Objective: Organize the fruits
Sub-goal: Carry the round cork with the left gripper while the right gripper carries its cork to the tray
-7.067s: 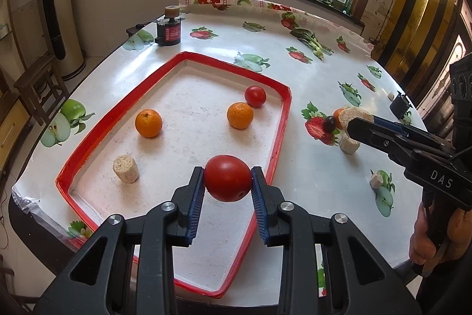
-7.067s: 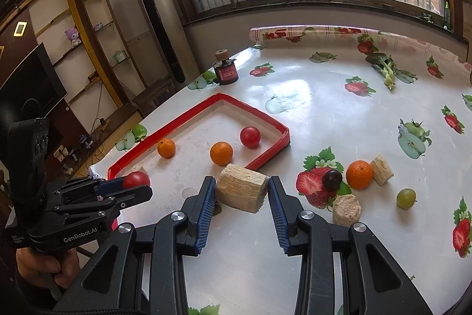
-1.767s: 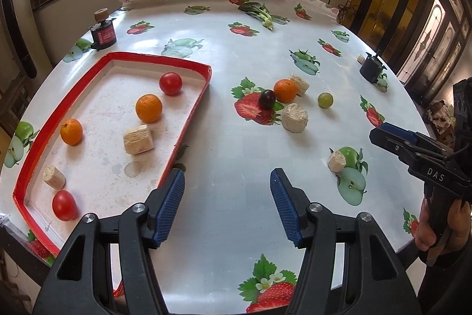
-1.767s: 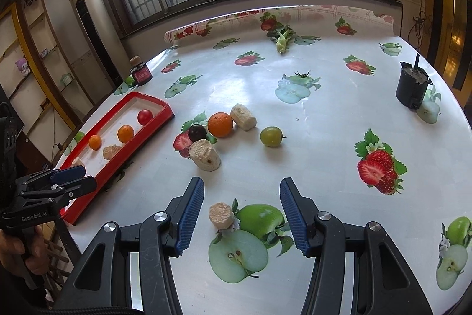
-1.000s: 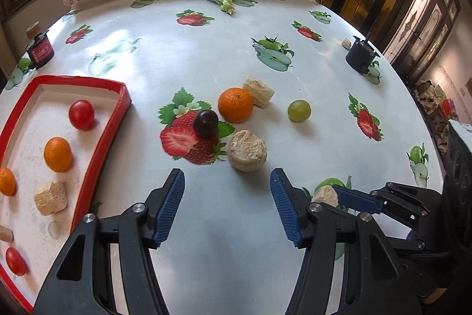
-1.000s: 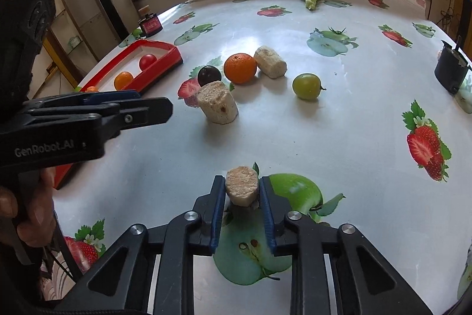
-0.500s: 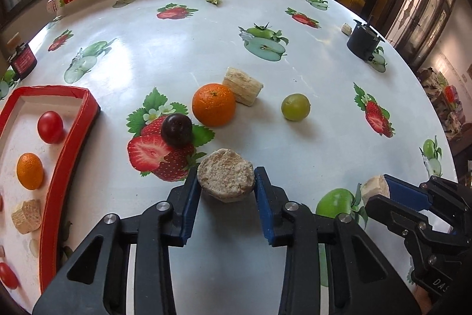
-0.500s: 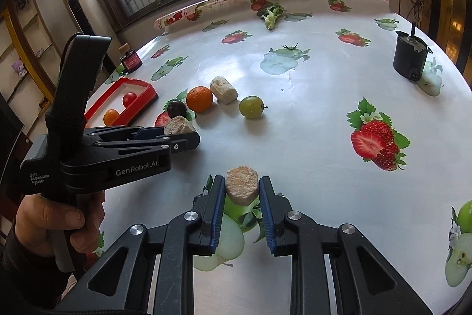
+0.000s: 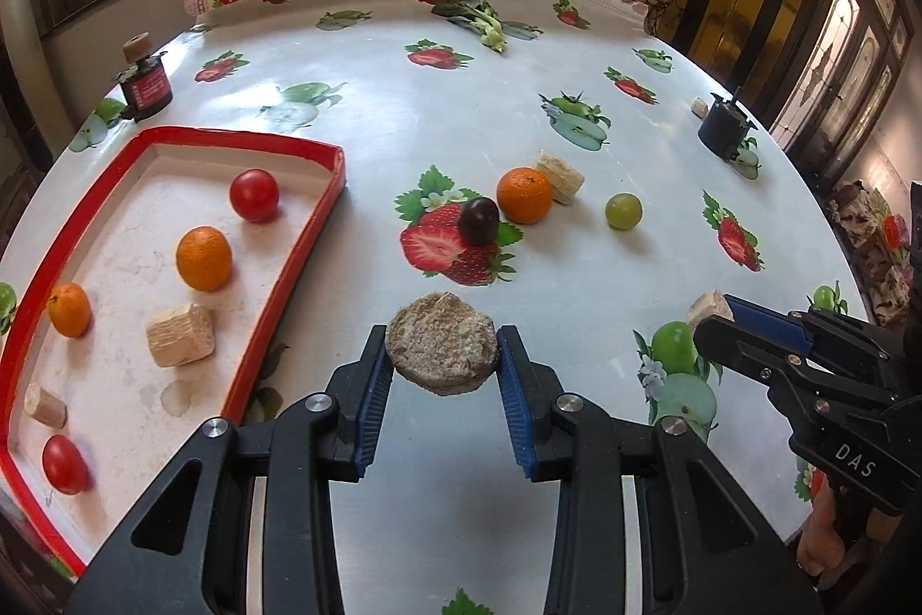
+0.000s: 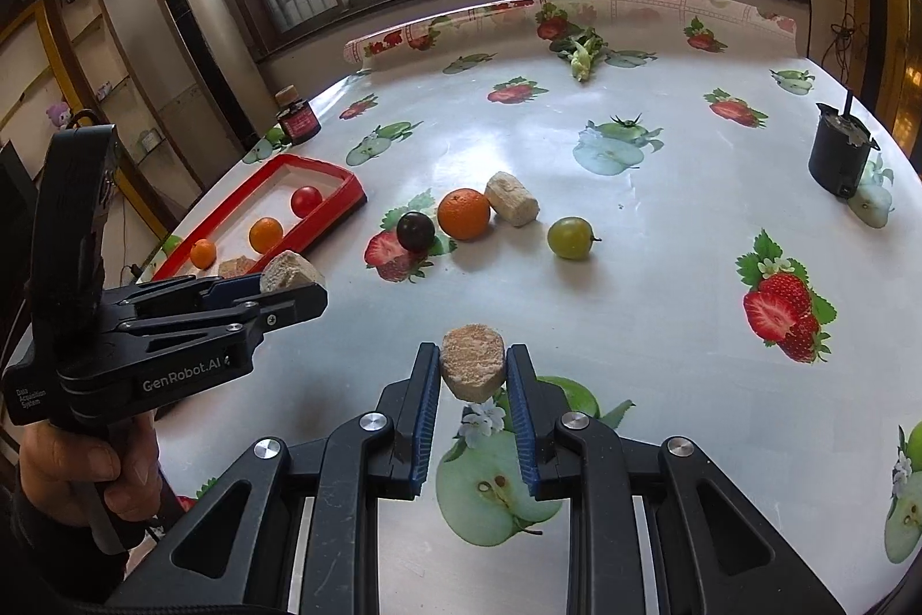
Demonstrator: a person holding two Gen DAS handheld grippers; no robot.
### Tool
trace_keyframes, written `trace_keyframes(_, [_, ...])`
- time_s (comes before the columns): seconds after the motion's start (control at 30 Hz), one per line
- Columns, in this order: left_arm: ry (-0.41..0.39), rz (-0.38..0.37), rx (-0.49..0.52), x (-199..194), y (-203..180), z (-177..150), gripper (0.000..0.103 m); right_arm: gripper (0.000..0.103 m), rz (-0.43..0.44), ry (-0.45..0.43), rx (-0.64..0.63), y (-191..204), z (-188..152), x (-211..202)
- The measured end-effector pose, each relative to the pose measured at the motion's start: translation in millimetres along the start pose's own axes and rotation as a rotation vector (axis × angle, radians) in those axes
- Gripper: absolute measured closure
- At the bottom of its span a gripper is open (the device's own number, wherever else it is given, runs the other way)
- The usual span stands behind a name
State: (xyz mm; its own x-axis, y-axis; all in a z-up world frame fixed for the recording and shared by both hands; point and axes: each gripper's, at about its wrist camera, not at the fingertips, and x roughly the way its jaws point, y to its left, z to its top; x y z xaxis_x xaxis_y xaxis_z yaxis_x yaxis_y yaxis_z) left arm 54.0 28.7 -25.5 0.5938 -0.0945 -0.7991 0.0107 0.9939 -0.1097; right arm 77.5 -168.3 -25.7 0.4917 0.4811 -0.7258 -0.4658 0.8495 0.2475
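Left gripper [image 9: 441, 376] is pinched on a thick round beige sugarcane-like chunk [image 9: 441, 351], jaws narrowed onto it, lifted clear of the fruit-print tablecloth [image 9: 403, 125] just right of the red-rimmed white tray [image 9: 322, 217]; right gripper [image 10: 472, 387] is clamped nearly closed on a smaller tan chunk [image 10: 472, 361], also off the cloth. Tray count: two red tomatoes [image 9: 254, 195], two oranges [image 9: 203, 258], two beige chunks [image 9: 180, 343]. Loose on the table: one orange [image 9: 524, 195], one dark plum [image 9: 478, 221], one green grape-like fruit [image 9: 623, 211], one beige chunk [image 9: 562, 177], all near each other mid-table.
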Motion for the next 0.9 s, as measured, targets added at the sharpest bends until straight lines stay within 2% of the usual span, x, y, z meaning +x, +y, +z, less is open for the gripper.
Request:
trace_keyframes(0.43, [-0.048, 0.102, -0.091, -33.5, 58.0, -15.0, 0.070, 0.079, 0.085, -0.031, -0.103, 62.1, 32.5, 10.1])
trace_keyframes(0.9, [-0.067, 0.144, -0.160, -47.1, 97.0, -24.6, 0.070, 0.079, 0.134, -0.032, -0.161, 104.3, 46.1, 22.8])
